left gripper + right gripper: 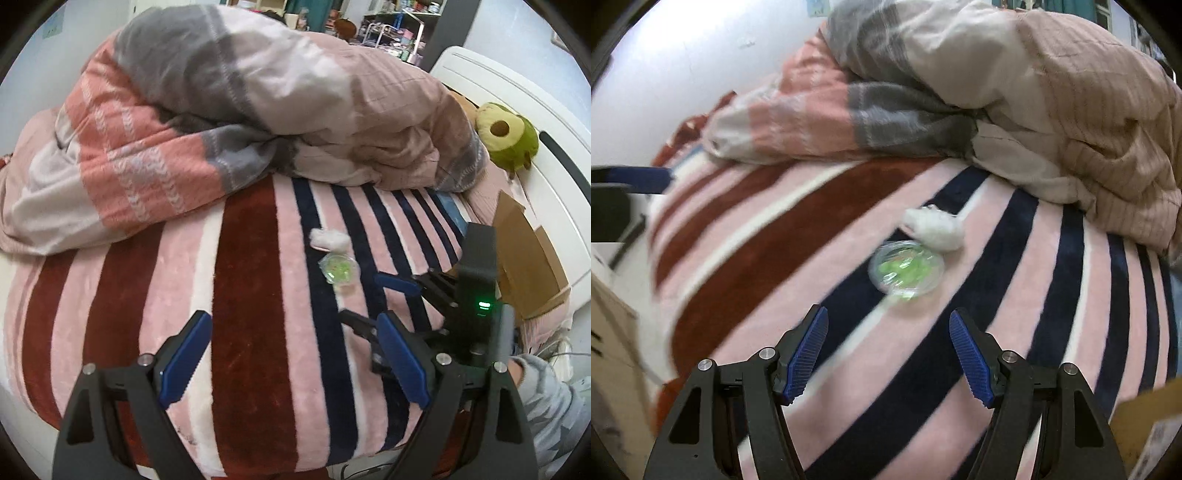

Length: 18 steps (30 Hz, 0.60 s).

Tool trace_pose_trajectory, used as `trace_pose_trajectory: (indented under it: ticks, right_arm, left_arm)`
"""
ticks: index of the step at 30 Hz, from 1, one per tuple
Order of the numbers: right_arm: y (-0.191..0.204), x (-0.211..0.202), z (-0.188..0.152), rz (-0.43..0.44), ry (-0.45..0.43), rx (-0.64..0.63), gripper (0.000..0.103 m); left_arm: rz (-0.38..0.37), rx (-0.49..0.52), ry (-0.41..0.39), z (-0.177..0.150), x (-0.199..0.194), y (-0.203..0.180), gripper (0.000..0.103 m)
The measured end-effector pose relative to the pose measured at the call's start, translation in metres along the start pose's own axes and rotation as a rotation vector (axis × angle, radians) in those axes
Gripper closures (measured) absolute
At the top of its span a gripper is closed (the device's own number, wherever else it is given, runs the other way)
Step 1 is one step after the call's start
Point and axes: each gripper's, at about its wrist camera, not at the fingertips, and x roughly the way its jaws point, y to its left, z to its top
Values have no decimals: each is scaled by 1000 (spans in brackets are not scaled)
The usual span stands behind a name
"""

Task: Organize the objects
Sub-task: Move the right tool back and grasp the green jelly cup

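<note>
A clear round plastic packet with green bits [905,272] lies on the striped blanket [798,236], touching a white crumpled wad [934,225] just beyond it. My right gripper [888,325] is open and empty, hovering just short of the packet. My left gripper [291,332] is open and empty over the red stripes. In the left wrist view the packet [338,270] and the wad [330,239] lie ahead to the right, and the right gripper [373,299] hangs open beside them.
A bunched pink, grey and white quilt [229,103] fills the far side of the bed. A green plush toy [508,138] lies by the white headboard [517,110]. A cardboard box [524,258] stands at the bed's right edge. The left gripper's finger [631,180] shows at far left.
</note>
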Motion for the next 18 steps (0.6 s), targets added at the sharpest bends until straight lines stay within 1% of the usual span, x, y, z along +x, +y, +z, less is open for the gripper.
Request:
trace_pose_trajectory:
  ticks: [2,6,8,9,10,12,16,18]
  right_arm:
    - [-5,15,3,0,11,17,44]
    - [-9,29,10,-27,-7,6,50]
    - [-10,30,13,-24,-17,3,64]
    - [-10,31,14,-22,-21,-1,65]
    - [-9,30,15,-24,-23,-7,71]
    - [-7,25,14,-15,-33,-15,74]
    - [2,4,7,25,-58,-58,74]
    - [8,-14,3,62,-75,-74,74]
  left_arm:
    - [2,-6,7,0,6,7,14]
    - [4,-15,21,1,14,13,14]
    - [3,-17,22,2,14,13,14]
    - [2,-16,22,2,14,14,14]
    - [-1,-12,21,2,14,13,14]
    - [-7,-6,22,2,12,10,14]
    - [-39,11,18,0,5,-3,14]
    - [-52,18,18,0,1,-10,14]
